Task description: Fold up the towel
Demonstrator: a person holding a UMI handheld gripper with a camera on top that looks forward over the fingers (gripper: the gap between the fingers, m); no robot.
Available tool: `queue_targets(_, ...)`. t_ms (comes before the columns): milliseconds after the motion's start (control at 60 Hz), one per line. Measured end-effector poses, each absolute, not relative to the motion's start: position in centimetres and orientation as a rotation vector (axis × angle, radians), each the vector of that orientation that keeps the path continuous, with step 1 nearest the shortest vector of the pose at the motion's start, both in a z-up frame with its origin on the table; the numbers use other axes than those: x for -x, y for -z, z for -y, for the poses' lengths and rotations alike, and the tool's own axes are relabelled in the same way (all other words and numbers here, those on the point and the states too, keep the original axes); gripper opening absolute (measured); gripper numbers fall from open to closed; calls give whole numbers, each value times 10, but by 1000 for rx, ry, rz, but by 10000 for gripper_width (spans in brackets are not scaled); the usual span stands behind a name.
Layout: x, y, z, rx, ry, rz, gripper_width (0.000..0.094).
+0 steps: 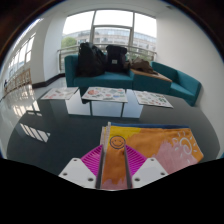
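Note:
An orange and pink towel (pixel 152 147) with a smiley face print lies on a low table just ahead of my fingers. My gripper (pixel 116 170) is shut on the towel's near edge. A strip of the cloth runs between the two magenta pads (pixel 93 160), which press on it from both sides. The rest of the towel spreads beyond and to the right of the fingers.
A teal sofa (pixel 125 78) with dark bags on it stands at the back, before large windows. A low white table (pixel 105 95) with papers stands between the sofa and me. Glossy floor lies to the left.

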State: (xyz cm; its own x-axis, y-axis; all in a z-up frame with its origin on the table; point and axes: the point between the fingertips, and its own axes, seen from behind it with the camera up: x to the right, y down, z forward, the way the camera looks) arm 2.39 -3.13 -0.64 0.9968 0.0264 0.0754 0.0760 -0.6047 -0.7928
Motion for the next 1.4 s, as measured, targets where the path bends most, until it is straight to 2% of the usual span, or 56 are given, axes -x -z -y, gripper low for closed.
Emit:
queue_targets(33, -23, 7, 29, 2211, 49, 58, 285)
queue_targets(117, -23, 7, 30, 2225, 60, 61, 185)
queue_targets(133, -25, 7, 30, 2227, 73, 62, 132)
queue_targets(150, -26, 5, 30, 2226, 88, 61, 35)
queue_targets(383, -25, 0, 33, 2248, 22, 32, 11)
queue_targets(583, -86, -84, 28, 2131, -42, -39, 21)
queue_targets(683, -144, -106, 28, 2105, -19, -99, 25)
queue_targets(800, -223, -98, 32, 2128, 79, -163, 26)
queue_targets(933, -306, -50, 42, 2211, 195, -238, 30)
queue_targets(967, -320, -40, 44, 2225, 216, -249, 80)
queue_targets(983, -327, -37, 44, 2227, 230, -249, 188)
queue_targets(1017, -343, -28, 48, 2230, 272, -242, 309)
queue_targets(1033, -350, -27, 50, 2232, 302, -235, 335)
queue_targets(1050, -358, -28, 53, 2231, 337, -229, 487)
queue_targets(1067, -365, -31, 56, 2228, 372, -224, 497)
queue_targets(1083, -371, -35, 58, 2219, 402, -221, 619)
queue_targets(1100, -376, -41, 58, 2206, 422, -220, 669)
queue_targets(1150, -374, -59, 63, 2160, 439, -222, 729)
queue_targets(1217, -356, -88, 67, 2120, 363, -232, 723)
queue_targets(1333, -303, -131, 82, 2057, 223, -236, 802)
queue_targets(1400, -263, -150, 98, 2034, 178, -210, 810)
